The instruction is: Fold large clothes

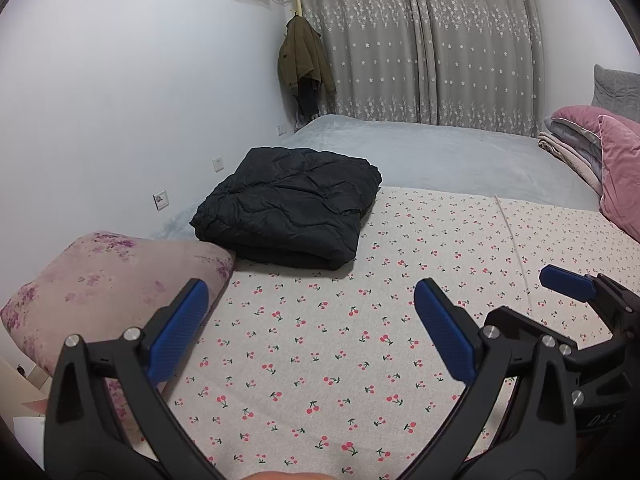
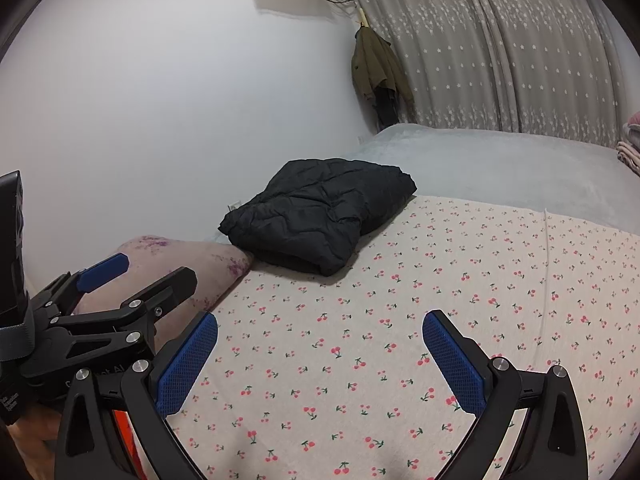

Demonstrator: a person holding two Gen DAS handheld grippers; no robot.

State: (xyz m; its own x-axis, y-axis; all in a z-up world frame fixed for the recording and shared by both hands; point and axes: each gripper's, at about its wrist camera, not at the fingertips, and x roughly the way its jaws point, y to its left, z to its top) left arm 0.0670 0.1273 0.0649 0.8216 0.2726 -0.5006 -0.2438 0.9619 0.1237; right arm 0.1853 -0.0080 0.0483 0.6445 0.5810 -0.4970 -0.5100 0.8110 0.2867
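Observation:
A black quilted jacket [image 1: 288, 206] lies folded into a thick rectangle on the bed, at the far edge of the cherry-print sheet [image 1: 320, 360]; it also shows in the right wrist view [image 2: 320, 216]. My left gripper [image 1: 312, 332] is open and empty, well short of the jacket above the sheet. My right gripper [image 2: 320, 364] is open and empty too, beside the left one. The right gripper's blue pad [image 1: 568, 282] shows at the right of the left wrist view. The left gripper [image 2: 132, 276] shows at the left of the right wrist view.
A pink floral pillow [image 1: 100, 292] lies left of the jacket at the bed's edge. A grey blanket [image 1: 440, 152] covers the far bed. Pink pillows and folded bedding [image 1: 592, 152] stack at the right. A white wall, grey star curtains and a hanging olive coat [image 1: 306, 64] stand behind.

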